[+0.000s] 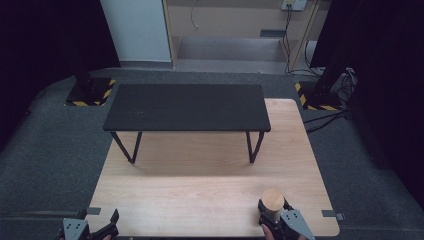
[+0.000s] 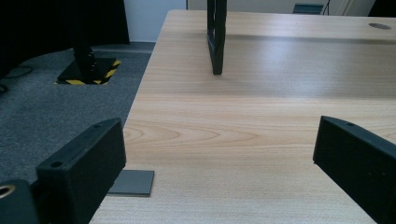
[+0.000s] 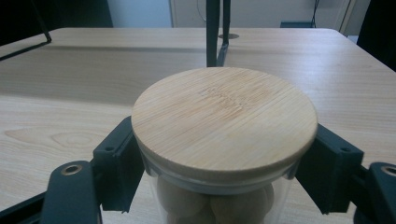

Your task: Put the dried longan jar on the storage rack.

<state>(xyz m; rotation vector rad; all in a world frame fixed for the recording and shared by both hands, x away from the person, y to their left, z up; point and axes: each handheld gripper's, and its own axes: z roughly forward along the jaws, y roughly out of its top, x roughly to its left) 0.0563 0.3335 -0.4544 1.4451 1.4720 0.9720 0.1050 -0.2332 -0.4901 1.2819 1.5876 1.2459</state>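
Right claw: the right gripper (image 1: 274, 212) pinches a glass jar (image 3: 219, 200) just under its lid, one black jaw pressed against each side of the glass.
Why that grip: taking the glass below the overhanging bamboo lid (image 3: 224, 119) probably lets the lid's rim sit on the jaws, so the jar cannot slide down out of them.
Jar's place: directly between the right jaws, upright, near the front right corner of the wooden table (image 1: 200, 170).
Left claw: the left gripper (image 1: 97, 231) is spread wide with nothing between its jaws, hovering at the table's front left corner, well apart from the jar.
Why it waits: judged from its spread jaws and its distance, the left gripper is idle while the right one carries the jar.
Ahead of the claws: a low black shelf (image 1: 186, 107) stands across the far half of the table, beyond both grippers; it looks like a likely place for the jar.
High view adds: the whole layout, both grippers and the shelf's bare top.
Right gripper view adds: pale round pieces (image 3: 180, 196) inside the glass, and the lid's grain; what the pieces are cannot be told.
Left gripper view adds: a grey tape patch (image 2: 133, 182) just beside the left jaw, and one shelf leg (image 2: 216, 37) ahead.
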